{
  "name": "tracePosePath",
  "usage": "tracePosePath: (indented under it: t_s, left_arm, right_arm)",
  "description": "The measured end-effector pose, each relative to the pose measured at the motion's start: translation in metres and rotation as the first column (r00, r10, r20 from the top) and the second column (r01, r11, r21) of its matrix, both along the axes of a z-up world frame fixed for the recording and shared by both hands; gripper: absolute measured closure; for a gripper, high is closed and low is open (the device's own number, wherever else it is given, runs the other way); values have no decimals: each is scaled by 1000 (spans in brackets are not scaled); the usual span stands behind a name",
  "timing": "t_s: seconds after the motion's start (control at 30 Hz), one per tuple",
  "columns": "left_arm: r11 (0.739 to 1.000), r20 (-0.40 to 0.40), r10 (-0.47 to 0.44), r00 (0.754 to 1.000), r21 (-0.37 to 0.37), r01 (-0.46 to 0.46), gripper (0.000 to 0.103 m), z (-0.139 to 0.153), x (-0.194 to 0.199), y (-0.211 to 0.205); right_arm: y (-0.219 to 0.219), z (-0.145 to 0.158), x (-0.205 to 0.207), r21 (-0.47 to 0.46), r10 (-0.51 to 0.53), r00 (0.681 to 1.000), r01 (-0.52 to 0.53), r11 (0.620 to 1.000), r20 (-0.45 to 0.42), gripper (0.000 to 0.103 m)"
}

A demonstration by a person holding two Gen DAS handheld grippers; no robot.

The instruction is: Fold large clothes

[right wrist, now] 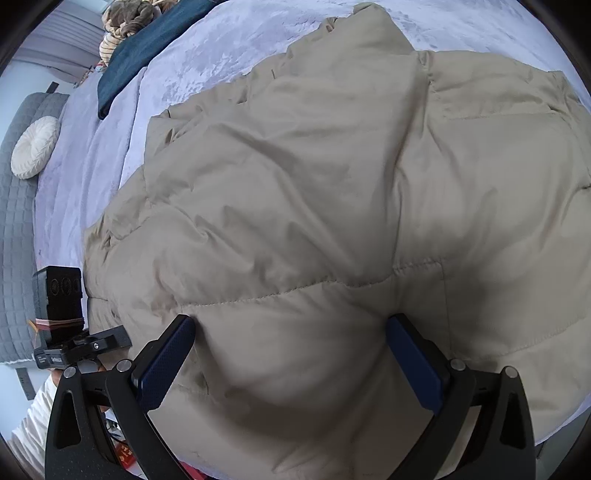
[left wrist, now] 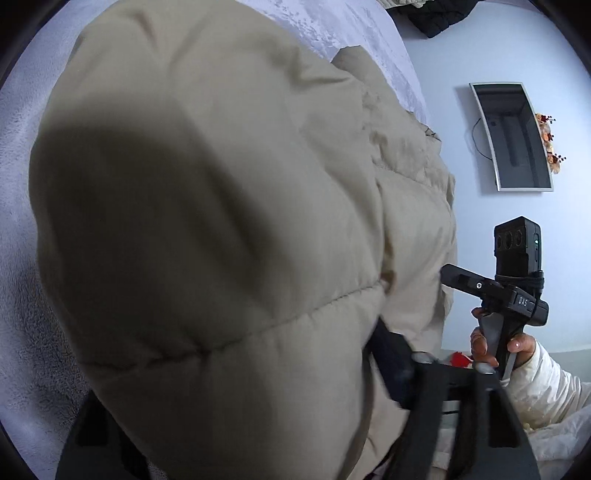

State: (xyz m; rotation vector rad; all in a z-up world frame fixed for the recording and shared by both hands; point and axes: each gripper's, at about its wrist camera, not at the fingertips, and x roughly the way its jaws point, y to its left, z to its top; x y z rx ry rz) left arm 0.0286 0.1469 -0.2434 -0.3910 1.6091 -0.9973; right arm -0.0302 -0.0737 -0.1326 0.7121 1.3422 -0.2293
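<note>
A large beige quilted puffer jacket lies spread over the lavender bed. In the right wrist view my right gripper is open, its blue-padded fingers set wide on either side of a bulge of the jacket's near hem. In the left wrist view the jacket fills the frame and drapes over my left gripper; only the right finger shows, the left one is hidden by fabric. The right gripper's body shows at the right, held by a hand.
A dark blue cloth and stuffed toys lie at the far head of the bed. A grey quilted headboard with a round white cushion is at the left. A wall mirror and dark clothing show in the left wrist view.
</note>
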Motion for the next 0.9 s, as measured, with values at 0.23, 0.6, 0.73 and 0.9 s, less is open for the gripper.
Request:
tracePosePath:
  t_s: [0.23, 0.6, 0.73, 0.9]
  left_arm:
    - [998, 17, 41, 999, -38, -40, 72, 27, -8, 5]
    - [997, 134, 72, 988, 16, -74, 75, 144, -54, -31]
    - [995, 170, 74, 983, 58, -85, 75, 185, -70, -78]
    - [991, 209, 27, 977, 125, -54, 75, 221, -93, -159]
  right_arm:
    - [-15, 42, -11, -54, 10, 994, -4, 999, 113, 21]
    - [-46, -9, 21, -37, 3, 984, 4, 999, 179, 100]
    - [-59, -26, 26, 46, -16, 981, 7, 999, 195, 103]
    - [-72, -40, 27, 158, -49, 979, 18, 987, 198, 103]
